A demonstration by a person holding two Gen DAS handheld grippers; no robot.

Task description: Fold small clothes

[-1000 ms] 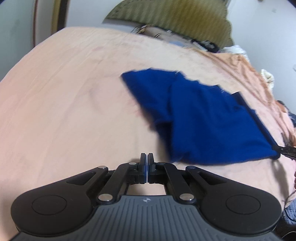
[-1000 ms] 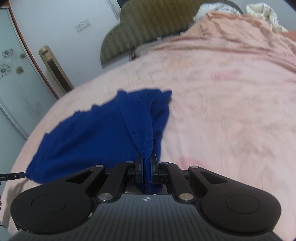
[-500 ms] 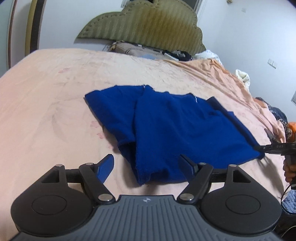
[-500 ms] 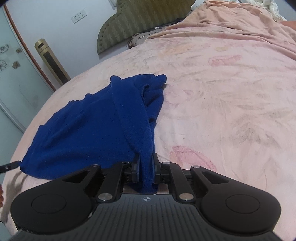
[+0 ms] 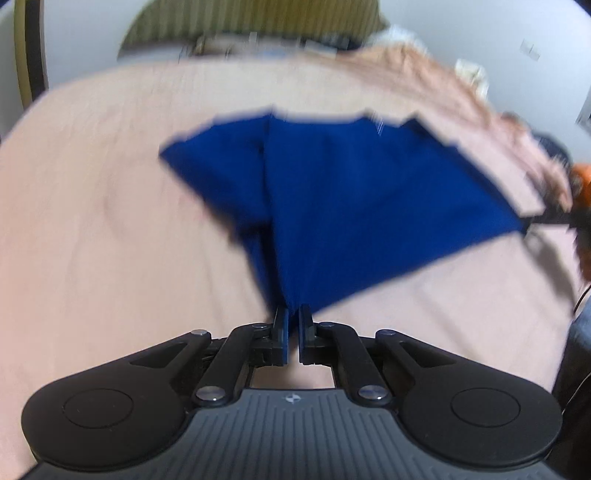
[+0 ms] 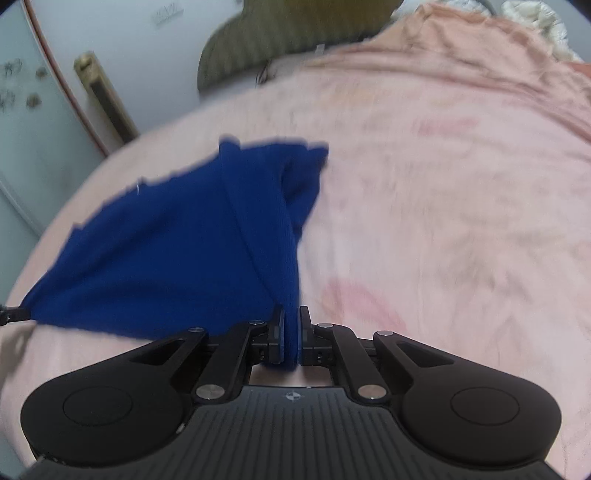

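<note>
Left gripper point(image 5: 291, 314) clamped on near corner of blue garment point(image 5: 332, 206) — cloth pinched between pads, drawn taut from that corner. Garment spread over pink bedsheet point(image 5: 92, 240), partly folded, one layer lapped over another. Right gripper point(image 6: 291, 321) gripping opposite corner, thick fold of blue fabric between pads — jaws easing apart slightly, cloth not released. Olive headboard point(image 6: 295, 33) visible beyond bed. Both views motion-blurred.
</note>
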